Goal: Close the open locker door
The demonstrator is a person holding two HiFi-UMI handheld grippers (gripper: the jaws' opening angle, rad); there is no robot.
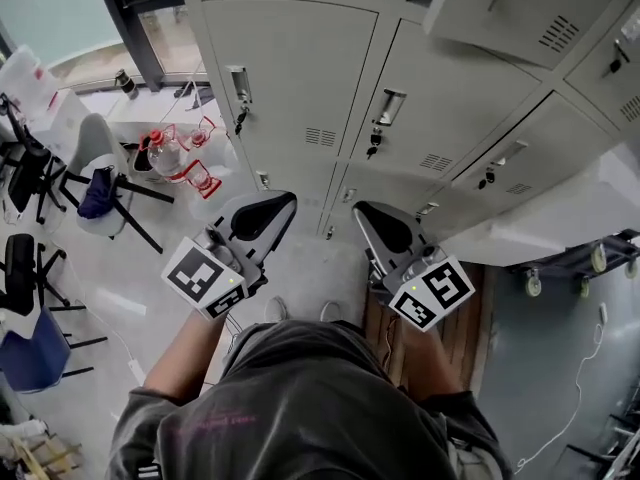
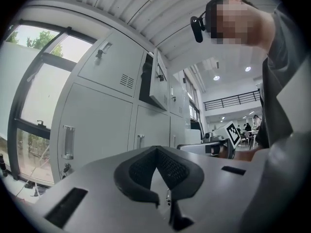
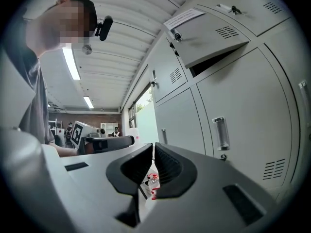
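Observation:
A wall of grey lockers (image 1: 300,78) stands in front of me. One upper locker door (image 1: 520,8) hangs ajar at the top right of the head view, a key in its lock. It also shows in the left gripper view as a door (image 2: 158,81) swung out, and high in the right gripper view as a tilted door (image 3: 209,38). My left gripper (image 1: 262,213) and right gripper (image 1: 385,226) are held low before the lockers, well below that door. Both are shut with nothing between them: the left gripper (image 2: 156,152) tips touch, and the right gripper (image 3: 153,149) shows only a slit.
A pack of water bottles (image 1: 175,158) lies on the floor at the left, beside a grey chair (image 1: 100,163). A wheeled cart (image 1: 580,263) stands at the right, under a white slab (image 1: 560,208). Wooden boards (image 1: 470,328) lie by my right foot. Other locker doors are closed.

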